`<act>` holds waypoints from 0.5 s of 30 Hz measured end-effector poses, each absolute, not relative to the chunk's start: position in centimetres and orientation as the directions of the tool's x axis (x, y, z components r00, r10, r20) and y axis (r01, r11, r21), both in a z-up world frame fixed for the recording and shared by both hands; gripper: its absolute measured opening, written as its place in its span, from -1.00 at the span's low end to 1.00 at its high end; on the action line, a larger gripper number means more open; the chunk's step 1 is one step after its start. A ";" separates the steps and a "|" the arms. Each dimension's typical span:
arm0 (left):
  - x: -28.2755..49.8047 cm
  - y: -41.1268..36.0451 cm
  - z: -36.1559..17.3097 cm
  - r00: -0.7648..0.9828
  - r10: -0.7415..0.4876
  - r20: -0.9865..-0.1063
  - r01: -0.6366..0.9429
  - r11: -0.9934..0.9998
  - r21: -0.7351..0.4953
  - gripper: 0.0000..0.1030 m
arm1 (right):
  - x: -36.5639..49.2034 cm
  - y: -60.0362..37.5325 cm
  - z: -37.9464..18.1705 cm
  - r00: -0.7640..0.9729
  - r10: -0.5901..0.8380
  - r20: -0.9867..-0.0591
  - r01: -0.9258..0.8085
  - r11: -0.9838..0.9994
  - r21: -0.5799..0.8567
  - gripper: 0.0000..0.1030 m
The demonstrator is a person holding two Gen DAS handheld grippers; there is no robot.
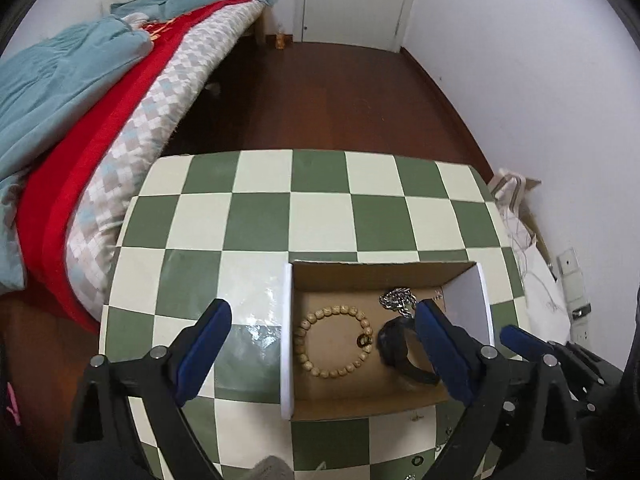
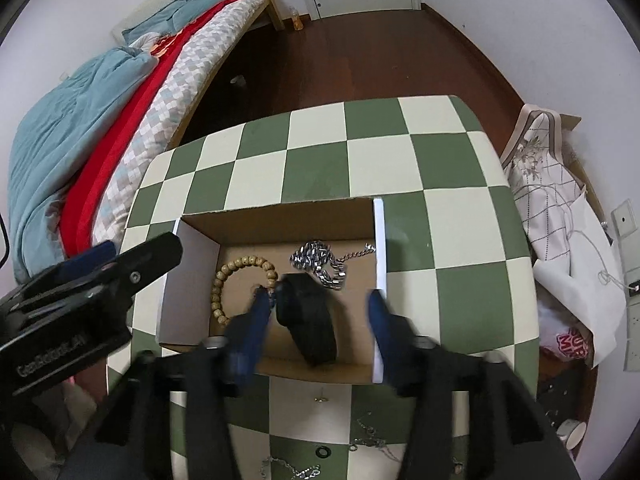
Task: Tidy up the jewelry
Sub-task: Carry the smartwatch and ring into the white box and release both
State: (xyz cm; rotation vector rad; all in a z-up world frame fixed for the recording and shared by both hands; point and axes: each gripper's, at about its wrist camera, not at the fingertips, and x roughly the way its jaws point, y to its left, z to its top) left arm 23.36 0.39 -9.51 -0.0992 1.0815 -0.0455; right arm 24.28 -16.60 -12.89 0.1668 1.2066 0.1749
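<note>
Between the spread fingers of the right gripper (image 2: 320,316), a black band (image 2: 310,320) lies in the cardboard box (image 2: 280,220), beside a bead bracelet (image 2: 240,276) and a silver chain (image 2: 320,264). The left gripper (image 1: 320,344) has its fingers spread over the box's left wall on the checkered desk (image 1: 320,208).

One box (image 2: 280,216) holds one bead bracelet (image 2: 224,280), one chain (image 2: 320,264), one black band (image 2: 312,320).
</note>
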 end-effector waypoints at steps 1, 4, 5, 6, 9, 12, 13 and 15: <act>23.4 0.6 -9.5 0.470 -0.080 -0.879 -0.018 0.995 -0.100 0.82 | 24.2 -16.6 -12.8 0.346 0.214 -0.913 -0.045 0.976 0.212 0.09; 22.8 1.2 -9.6 0.487 -0.011 -0.874 -0.049 0.998 -0.040 1.00 | 23.9 -16.8 -12.6 0.350 0.175 -0.920 -0.043 0.984 0.170 0.49; 22.7 1.4 -9.6 0.491 0.004 -0.871 -0.055 0.998 -0.027 1.00 | 23.7 -16.8 -12.5 0.353 0.161 -0.922 -0.044 0.987 0.155 0.75; 22.4 1.6 -9.6 0.498 0.023 -0.867 -0.065 0.998 -0.011 1.00 | 23.5 -16.7 -12.6 0.352 0.144 -0.925 -0.047 0.990 0.136 0.87; 21.5 2.2 -9.7 0.511 0.064 -0.857 -0.087 0.996 0.022 1.00 | 23.0 -16.6 -12.7 0.348 0.113 -0.931 -0.056 0.993 0.100 0.92; 20.4 2.5 -9.5 0.521 0.085 -0.849 -0.099 0.994 0.039 1.00 | 22.2 -16.4 -13.0 0.346 0.076 -0.935 -0.061 0.996 0.058 1.00; 20.2 2.6 -9.5 0.524 0.091 -0.847 -0.102 0.994 0.044 1.00 | 22.0 -16.4 -13.0 0.346 0.072 -0.936 -0.061 0.997 0.054 1.00; 19.3 2.6 -9.1 0.534 0.100 -0.839 -0.104 0.993 0.052 1.00 | 21.3 -16.6 -12.8 0.352 0.071 -0.933 -0.054 0.997 0.056 1.00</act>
